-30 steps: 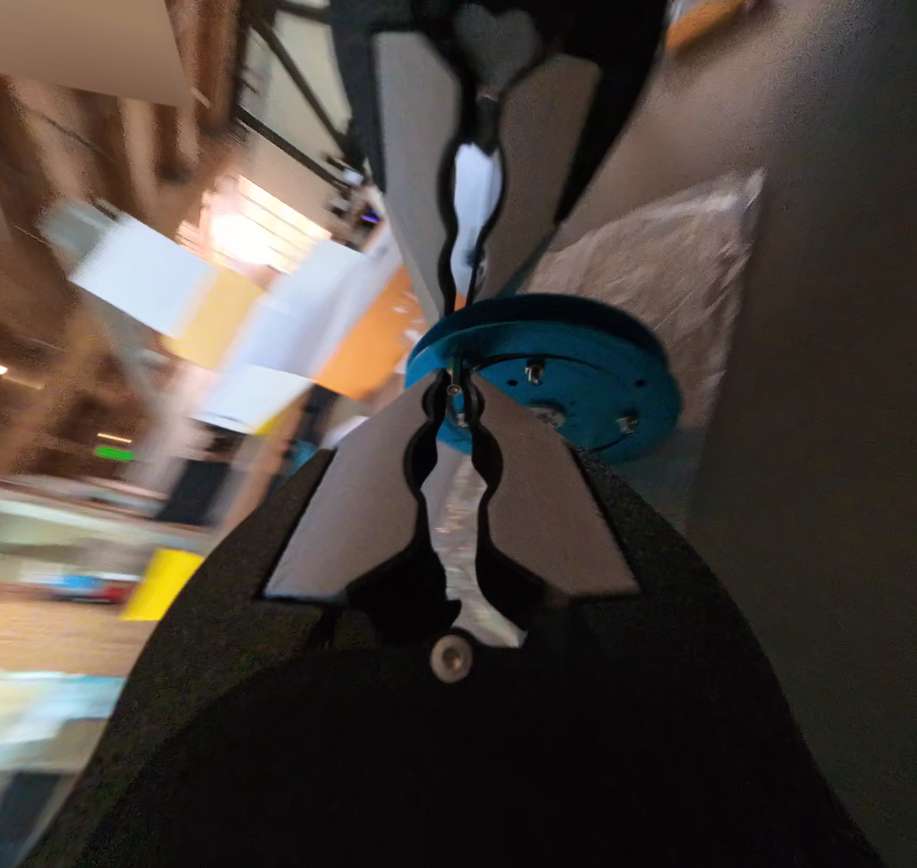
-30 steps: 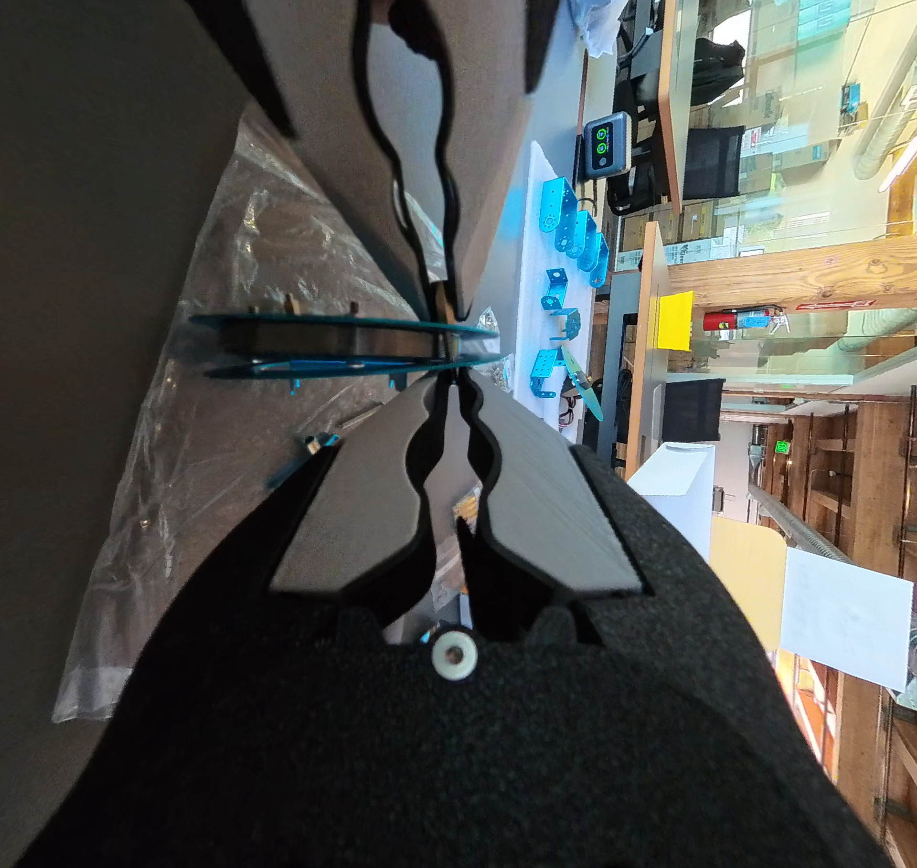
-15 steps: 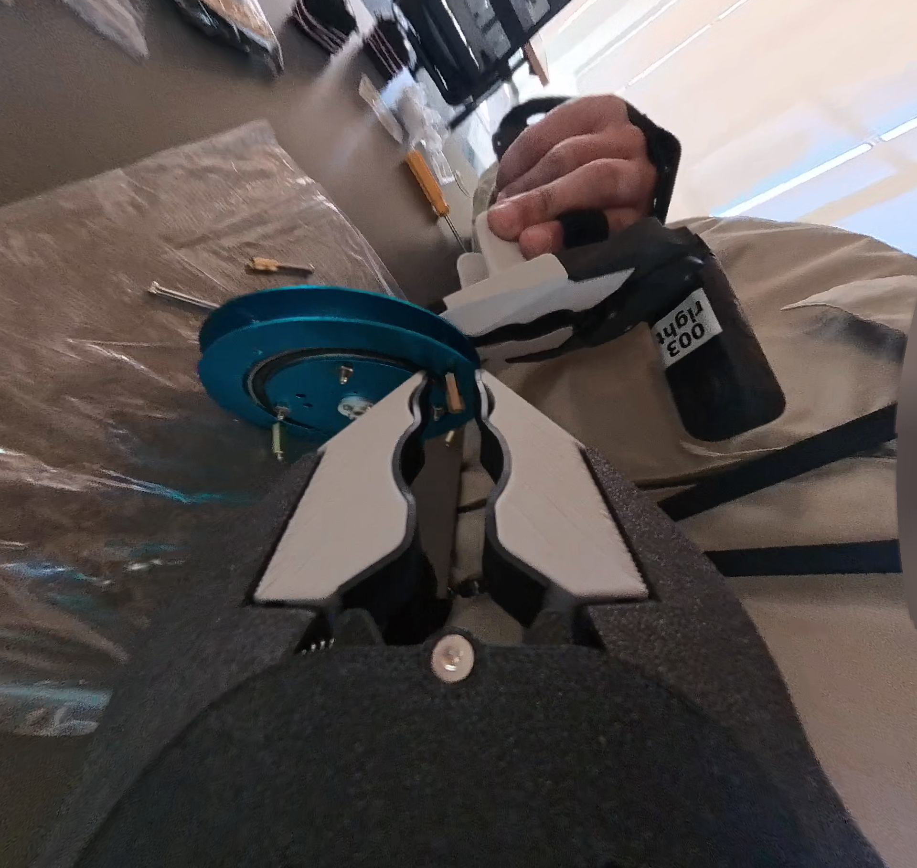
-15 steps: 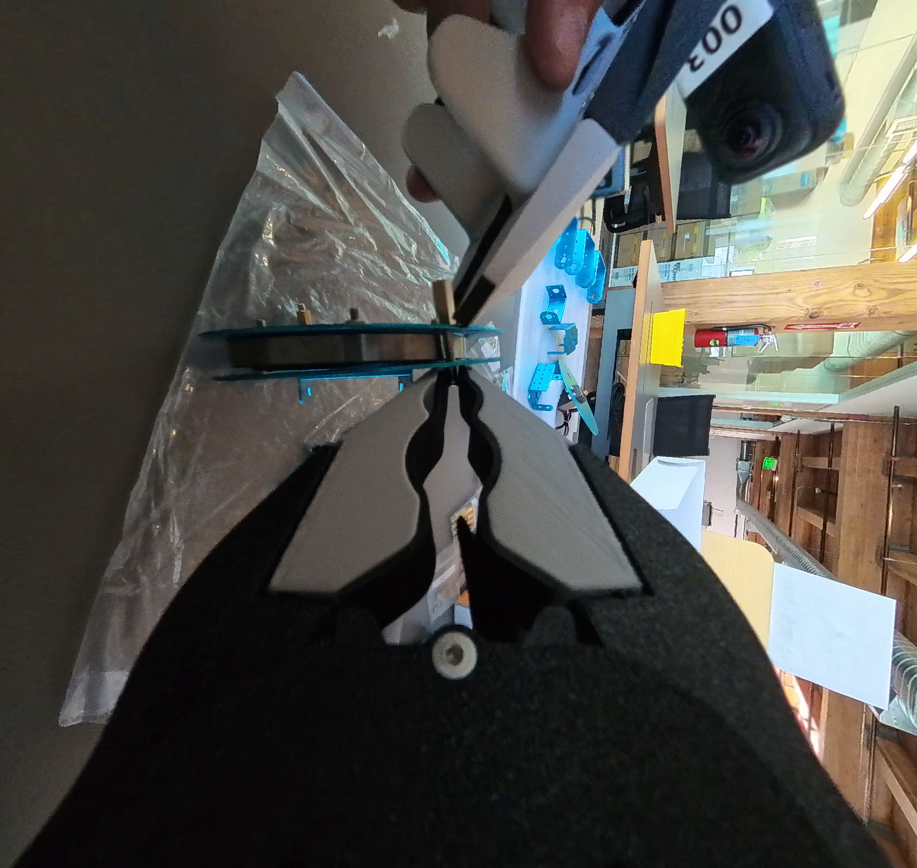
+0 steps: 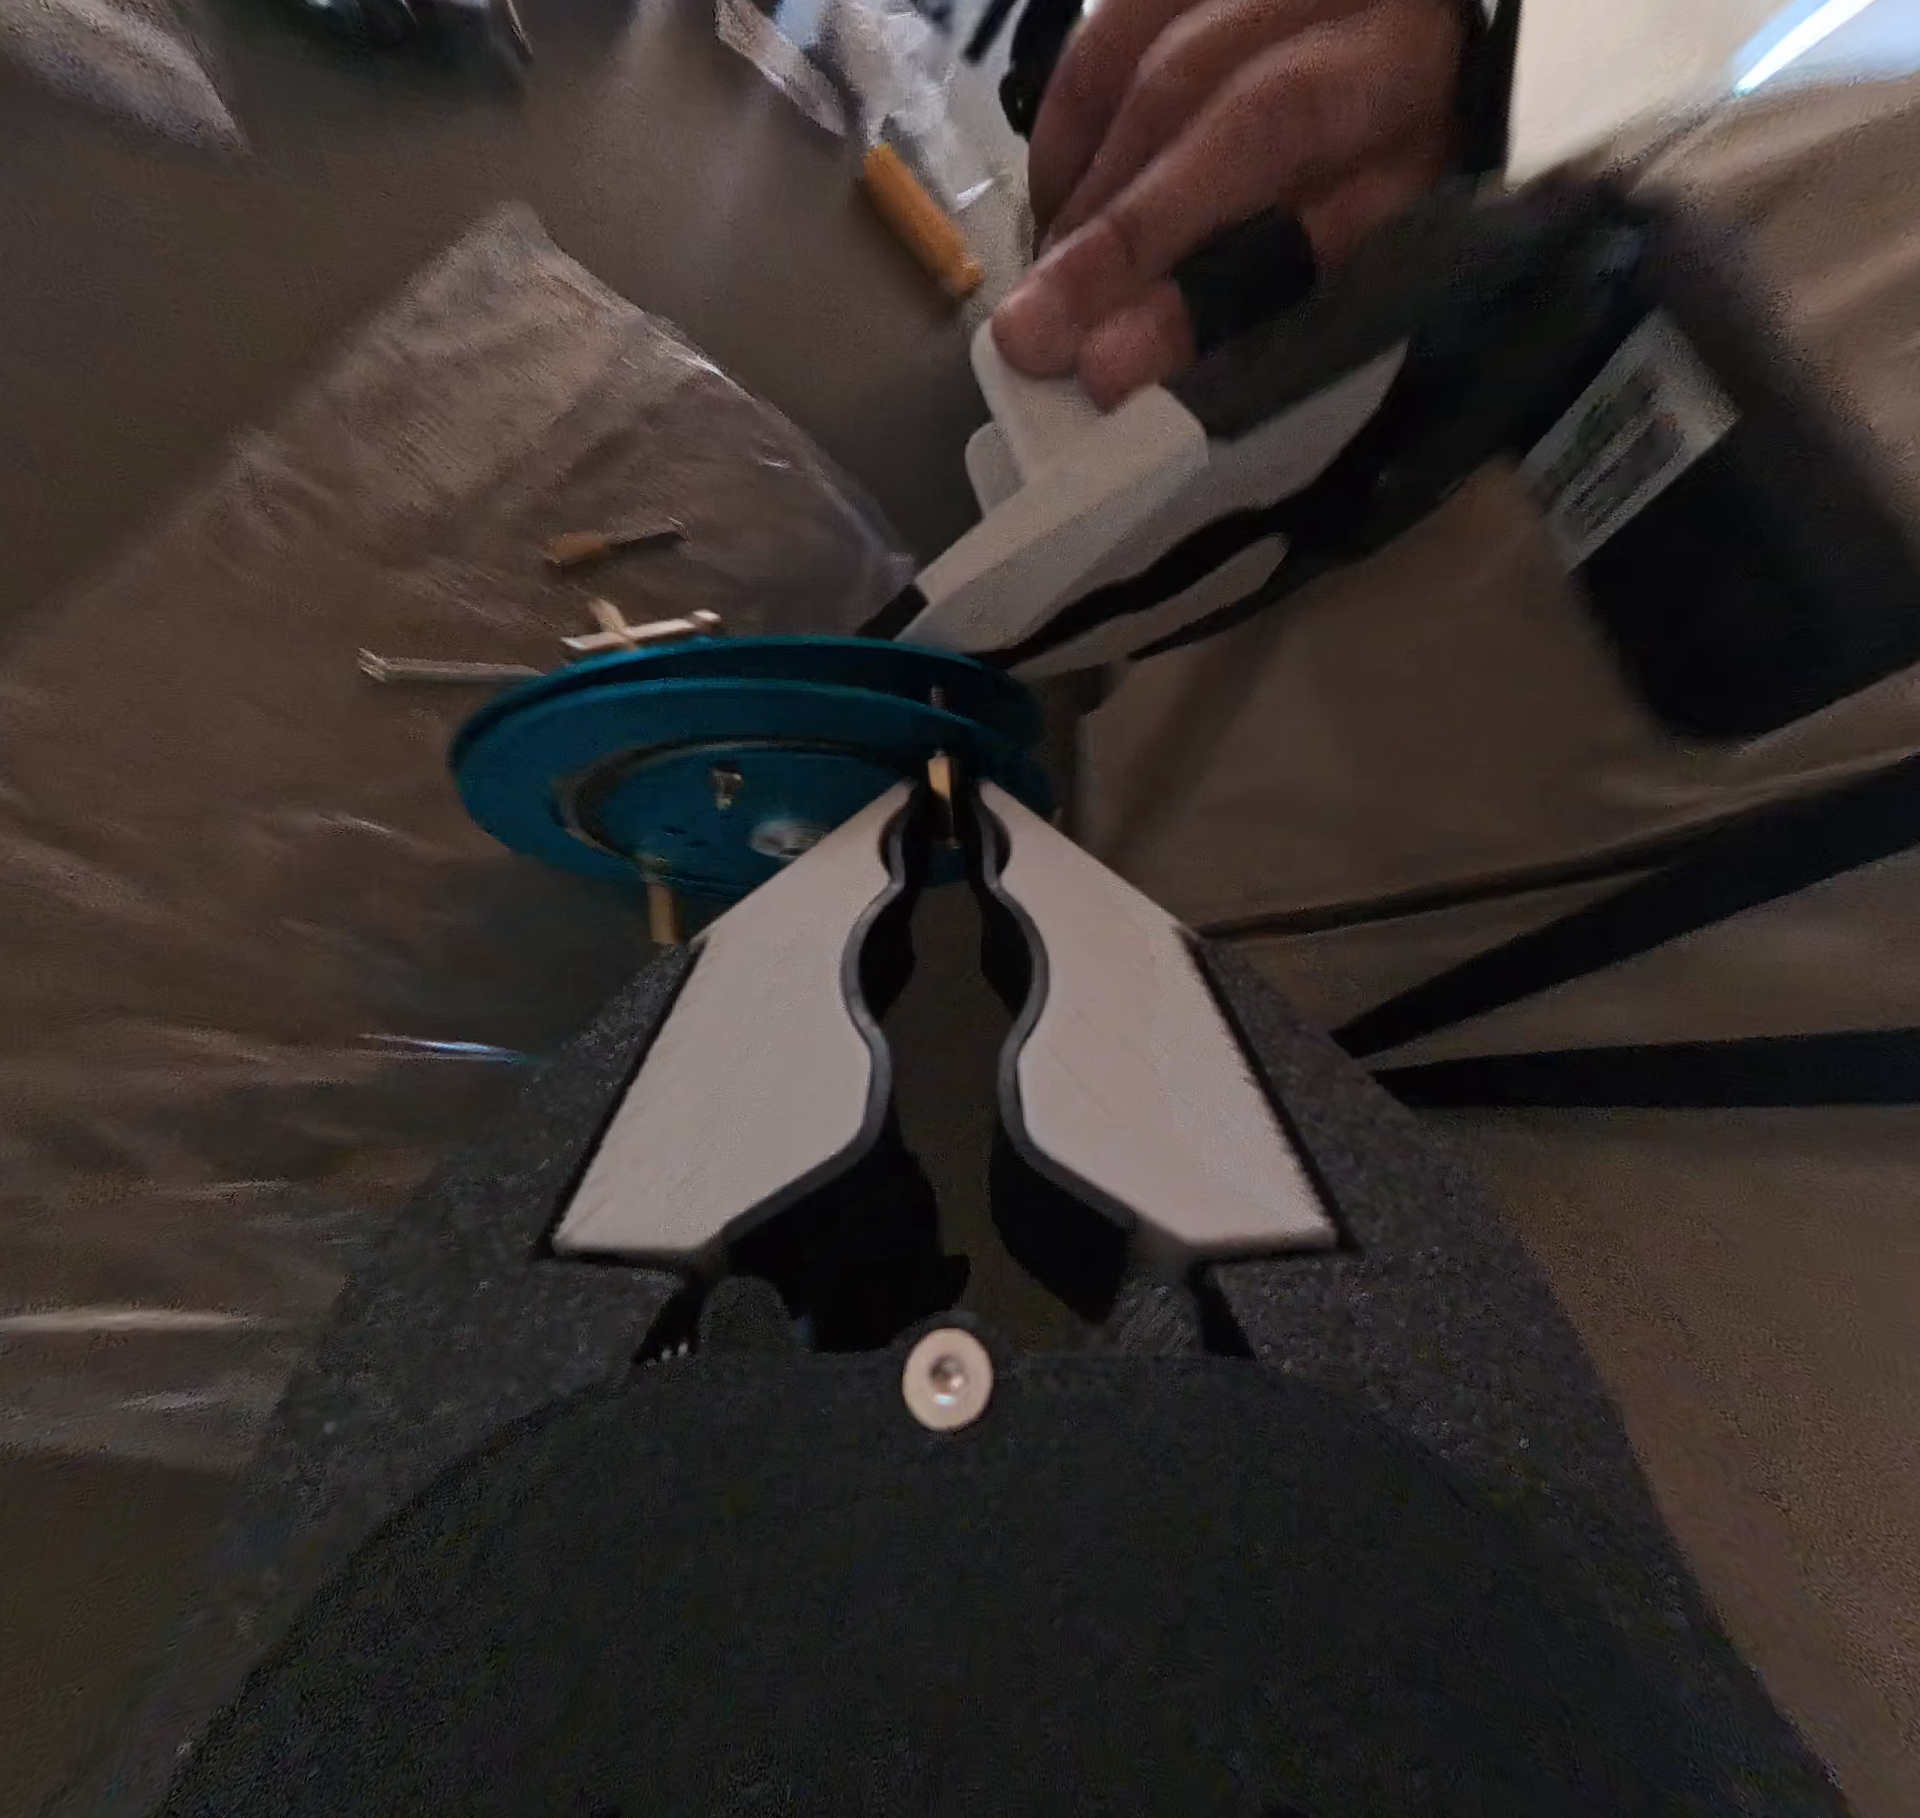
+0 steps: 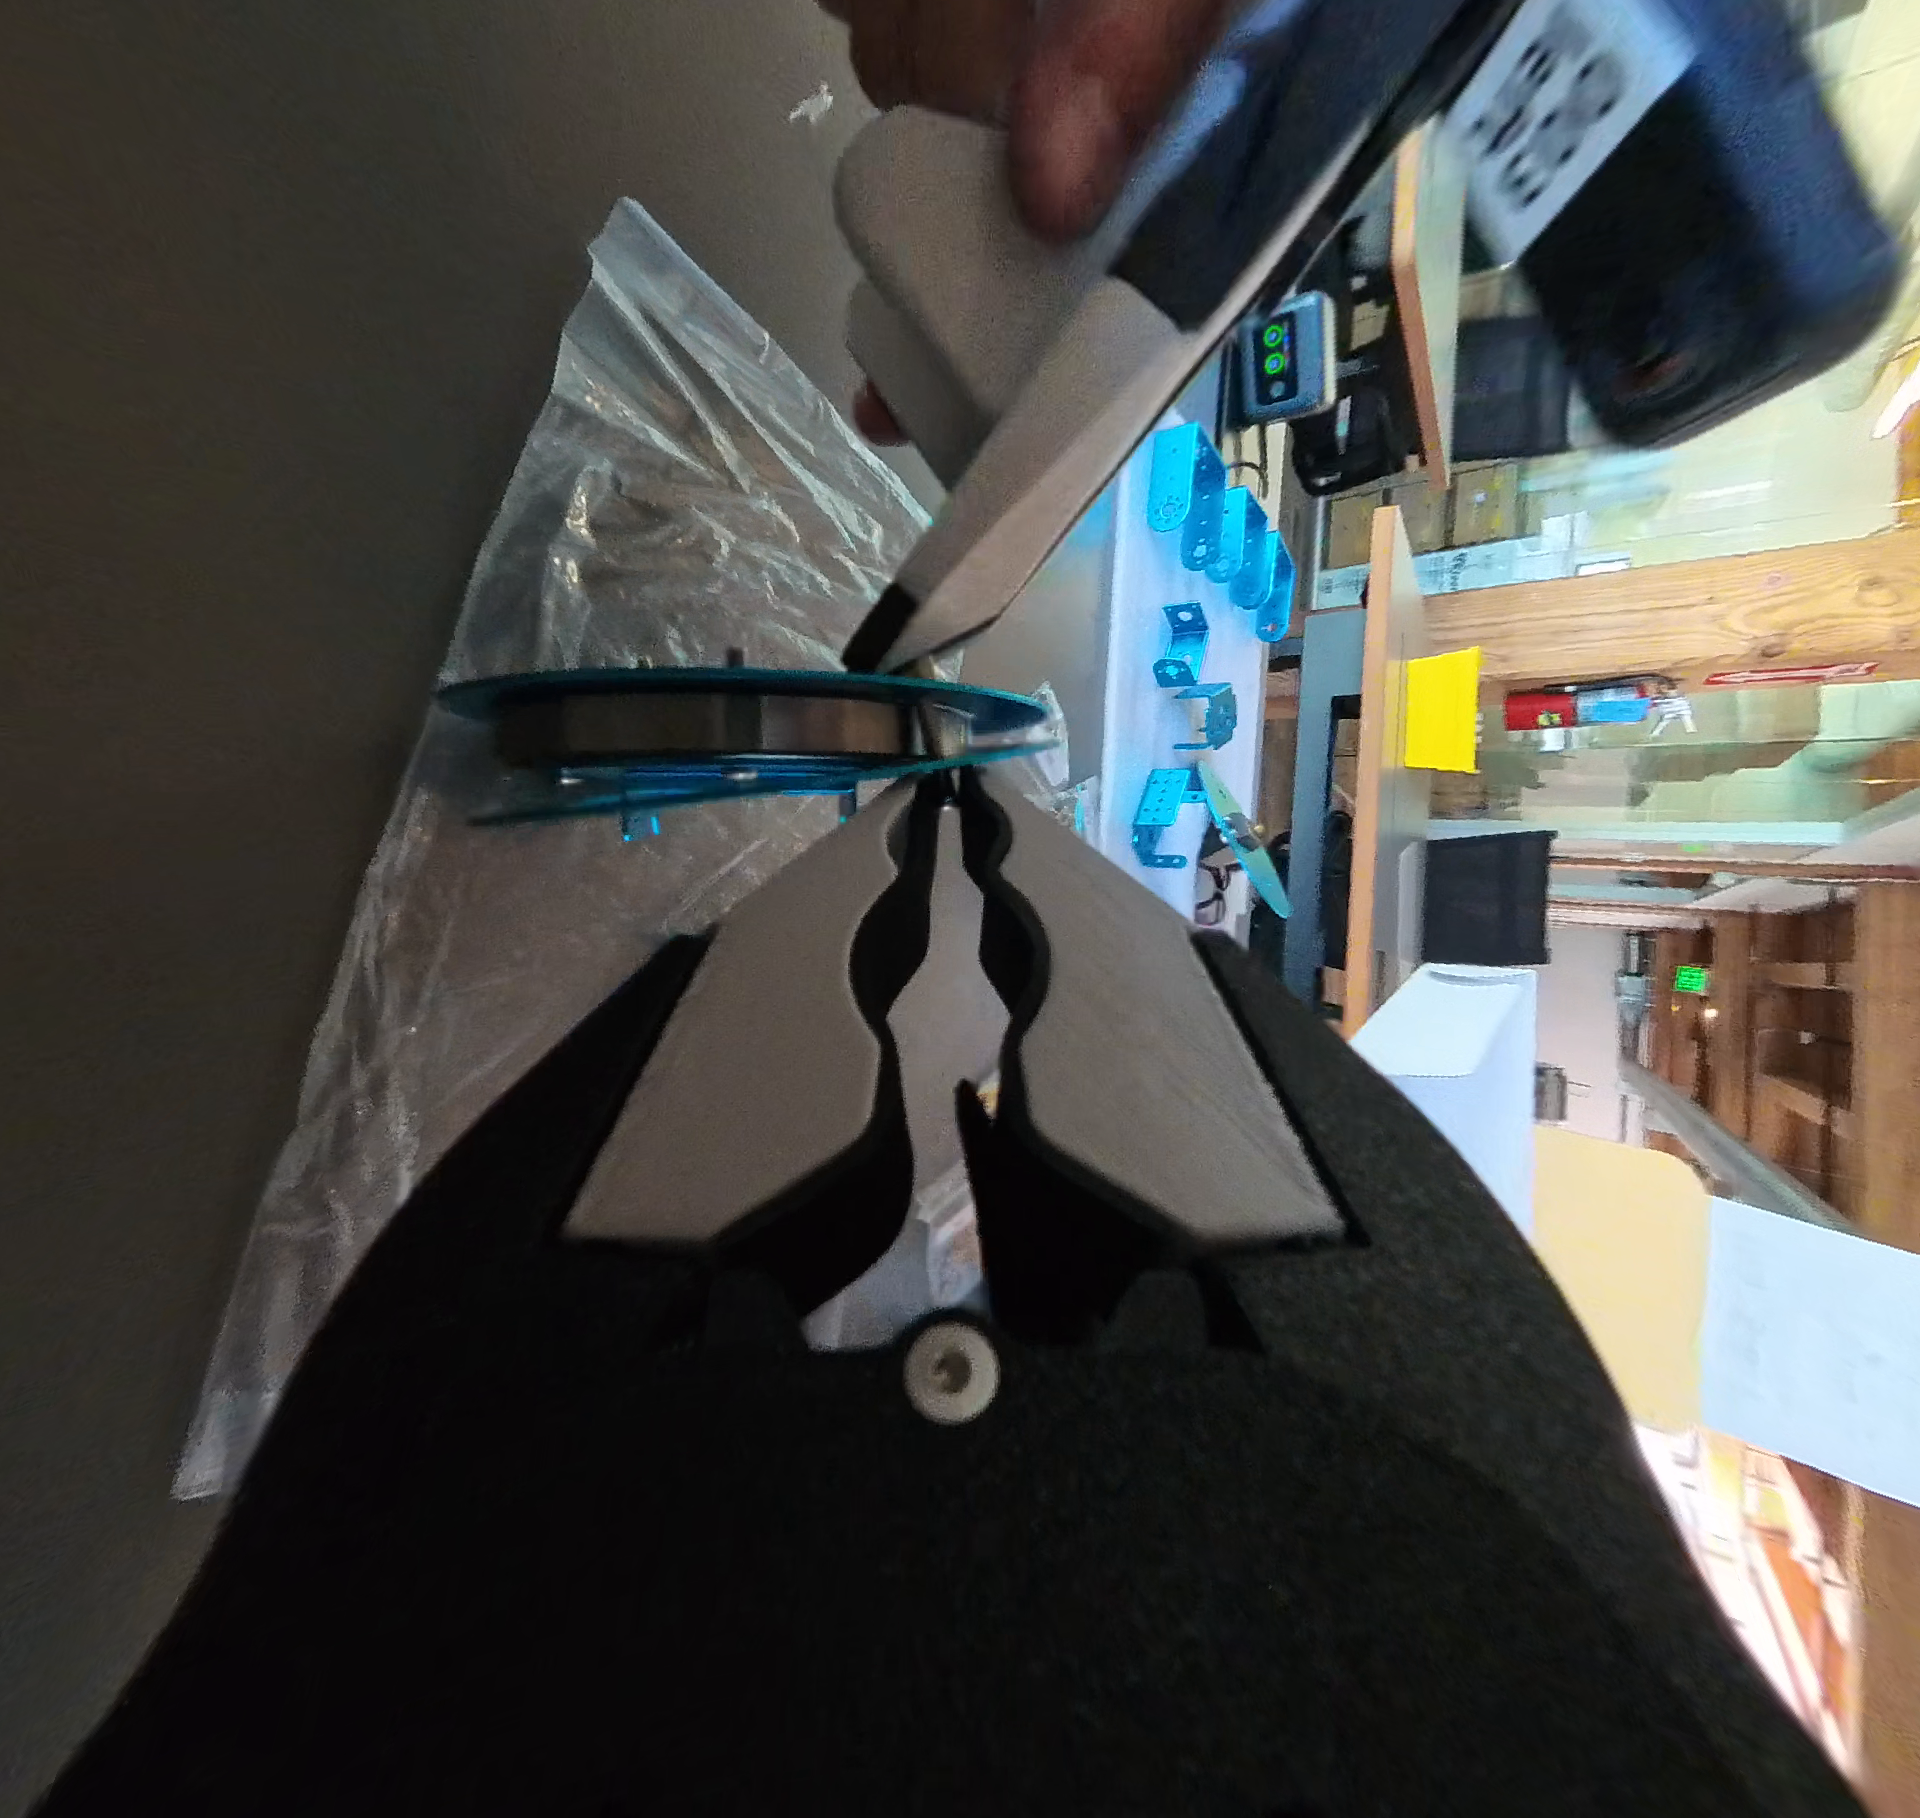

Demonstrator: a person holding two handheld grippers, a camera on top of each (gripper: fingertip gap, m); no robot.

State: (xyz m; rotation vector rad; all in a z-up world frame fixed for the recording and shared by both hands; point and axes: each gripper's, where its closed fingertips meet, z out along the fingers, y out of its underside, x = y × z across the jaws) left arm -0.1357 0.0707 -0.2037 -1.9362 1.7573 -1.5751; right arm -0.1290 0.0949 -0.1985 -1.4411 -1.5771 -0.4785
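The grey desk (image 5: pixel 644 210) carries a crinkled clear plastic bag (image 6: pixel 582 542). Above it, the round blue metal two-disc assembly (image 5: pixel 623 760) is clamped at its rim by both grippers. The left gripper (image 5: pixel 943 802) pinches a brass standoff (image 5: pixel 940 781); the right gripper (image 6: pixel 940 792) nips the lower disc's edge. Only the right wrist view shows blue brackets (image 6: pixel 1216 542); only the left shows loose screws (image 5: pixel 623 641).

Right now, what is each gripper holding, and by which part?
Both grip the blue double-disc assembly at small standoffs near its rim: left gripper underneath, right gripper on the opposite face.
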